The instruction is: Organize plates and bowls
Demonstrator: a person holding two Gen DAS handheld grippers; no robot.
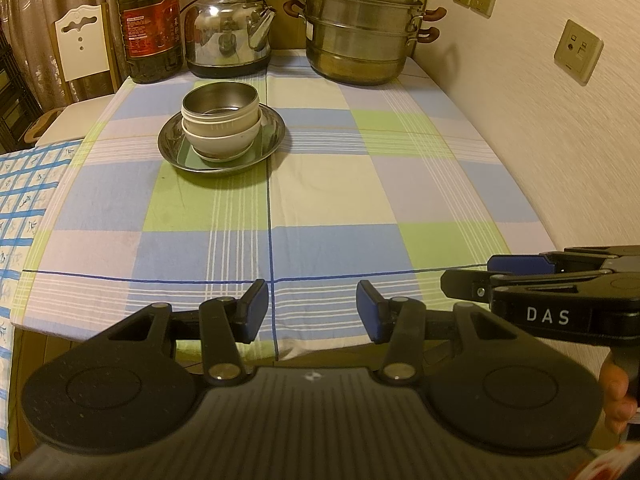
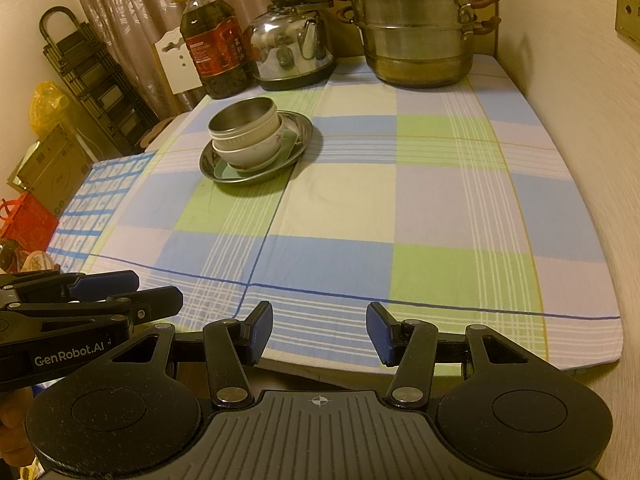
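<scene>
Two bowls, a steel bowl (image 1: pixel 220 100) nested in a white bowl (image 1: pixel 224 140), sat on a steel plate (image 1: pixel 172 148), the stack just in front of the kettle (image 1: pixel 228 32) on the counter (image 1: pixel 360 200). Well short of the kettle, the left hand-held gripper (image 1: pixel 312 312) and right hand-held gripper (image 2: pixel 320 332) both hung released, grasping nothing. Lifting the stack by one rim could tip the tilted bowls.
</scene>
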